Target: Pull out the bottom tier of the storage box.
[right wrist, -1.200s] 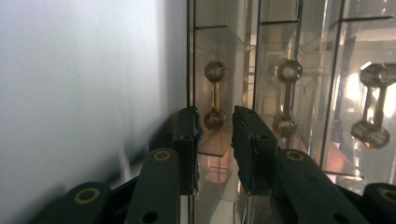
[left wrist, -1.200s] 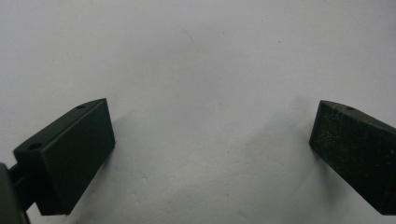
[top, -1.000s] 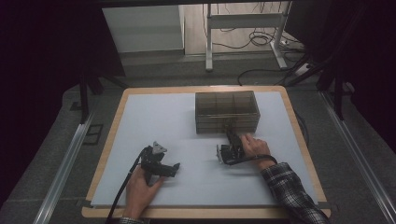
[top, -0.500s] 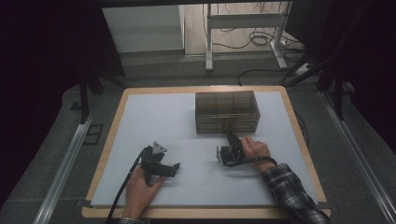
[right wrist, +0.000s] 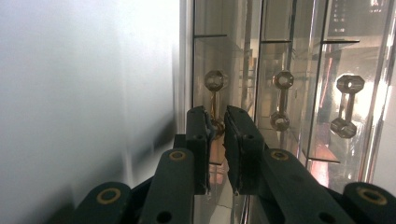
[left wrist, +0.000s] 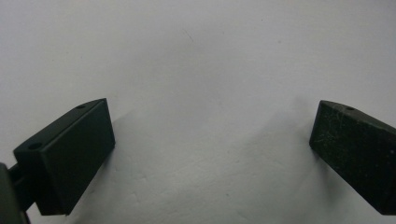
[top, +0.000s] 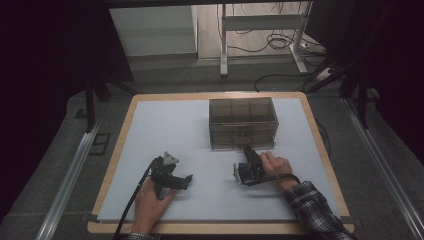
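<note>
A clear acrylic drawer box [top: 243,122] sits toward the far side of the white worktop [top: 165,125]. The right hand-held gripper [right wrist: 215,125] is clamped on a drawer handle [right wrist: 215,100] (the bar-shaped knob, slim and likely slippery), best pulled straight. The left hand-held gripper [left wrist: 212,140] rests with jaws wide apart on the worktop.

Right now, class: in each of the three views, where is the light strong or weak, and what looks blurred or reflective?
High view: the room edges are dark, the white mat evenly lit, the clear box dim. Left gripper view: soft shadows spread from the open left tongs. Right gripper view: the box front shows reflections and the nearest handle, gripped by the right tongs, looks soft.
</note>
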The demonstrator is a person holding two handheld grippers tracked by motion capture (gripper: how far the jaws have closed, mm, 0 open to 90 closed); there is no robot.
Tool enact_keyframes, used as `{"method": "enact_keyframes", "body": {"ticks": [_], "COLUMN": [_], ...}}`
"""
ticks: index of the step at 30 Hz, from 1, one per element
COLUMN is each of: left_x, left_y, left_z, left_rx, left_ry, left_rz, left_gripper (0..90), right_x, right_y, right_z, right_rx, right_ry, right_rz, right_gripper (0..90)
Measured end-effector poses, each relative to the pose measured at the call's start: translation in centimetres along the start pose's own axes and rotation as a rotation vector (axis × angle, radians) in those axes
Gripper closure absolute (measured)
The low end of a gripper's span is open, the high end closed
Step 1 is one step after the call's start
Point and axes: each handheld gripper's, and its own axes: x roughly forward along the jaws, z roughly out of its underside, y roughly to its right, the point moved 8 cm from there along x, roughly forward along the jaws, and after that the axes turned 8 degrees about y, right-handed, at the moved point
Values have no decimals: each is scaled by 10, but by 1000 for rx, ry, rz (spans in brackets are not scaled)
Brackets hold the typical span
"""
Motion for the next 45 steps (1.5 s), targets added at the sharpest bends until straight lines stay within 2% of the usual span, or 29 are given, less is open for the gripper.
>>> {"method": "enact_keyframes", "body": {"ticks": [10, 15, 18, 19, 21, 27, 40, 45], "left_x": [0, 0, 0, 0, 0, 0, 0, 0], "left_y": [0, 0, 0, 0, 0, 0, 0, 0], "left_z": [0, 0, 0, 0, 0, 0, 0, 0], "left_rx": [1, 1, 1, 1, 1, 1, 0, 0], "left_ry": [0, 0, 0, 0, 0, 0, -1, 0], "left_rz": [0, 0, 0, 0, 0, 0, 0, 0], "left_gripper": [0, 0, 0, 0, 0, 0, 0, 0], "right_x": [-13, -13, -13, -15, -15, -17, -23, -25], "right_y": [-4, -4, -6, -4, -4, -2, 12, 18], "right_z": [-4, -4, -5, -4, -4, -2, 3, 4], "right_rx": [-8, 13, 40, 34, 40, 92, 201, 243], "right_ry": [1, 12, 25, 18, 18, 37, 66, 84], "right_rz": [-3, -15, -53, -36, -41, -86, -137, -171], "right_gripper": [793, 775, 750, 746, 740, 733, 692, 678]}}
